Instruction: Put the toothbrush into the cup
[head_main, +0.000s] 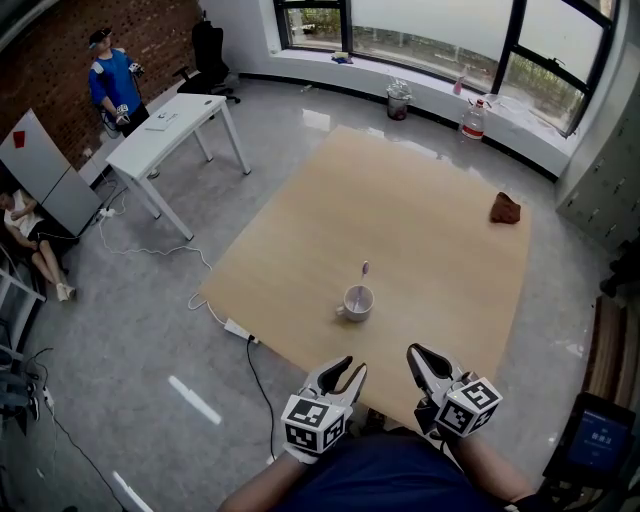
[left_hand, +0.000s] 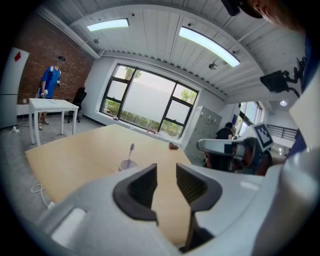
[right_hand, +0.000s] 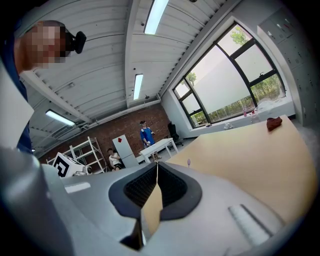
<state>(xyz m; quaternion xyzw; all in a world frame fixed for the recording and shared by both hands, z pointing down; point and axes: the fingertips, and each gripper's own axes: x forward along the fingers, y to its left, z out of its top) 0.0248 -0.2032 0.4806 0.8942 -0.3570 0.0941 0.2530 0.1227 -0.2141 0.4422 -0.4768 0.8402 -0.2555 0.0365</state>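
A pale cup (head_main: 357, 302) stands on the wooden table (head_main: 420, 220), and a toothbrush (head_main: 363, 271) stands upright in it, head up. Both grippers hover at the table's near edge, short of the cup. My left gripper (head_main: 352, 367) is open with a narrow gap and nothing between its pads. My right gripper (head_main: 416, 353) is shut and empty. In the left gripper view the cup (left_hand: 128, 164) and toothbrush (left_hand: 131, 150) show just left of the left gripper (left_hand: 166, 168). In the right gripper view only the toothbrush head (right_hand: 188, 162) peeks over the closed right gripper (right_hand: 157, 165).
A brown lump (head_main: 506, 208) lies at the table's far right. A power strip and cable (head_main: 240, 330) lie on the floor by the table's left edge. A white desk (head_main: 170, 125), a standing person (head_main: 112, 85) and a seated person (head_main: 30, 225) are far left.
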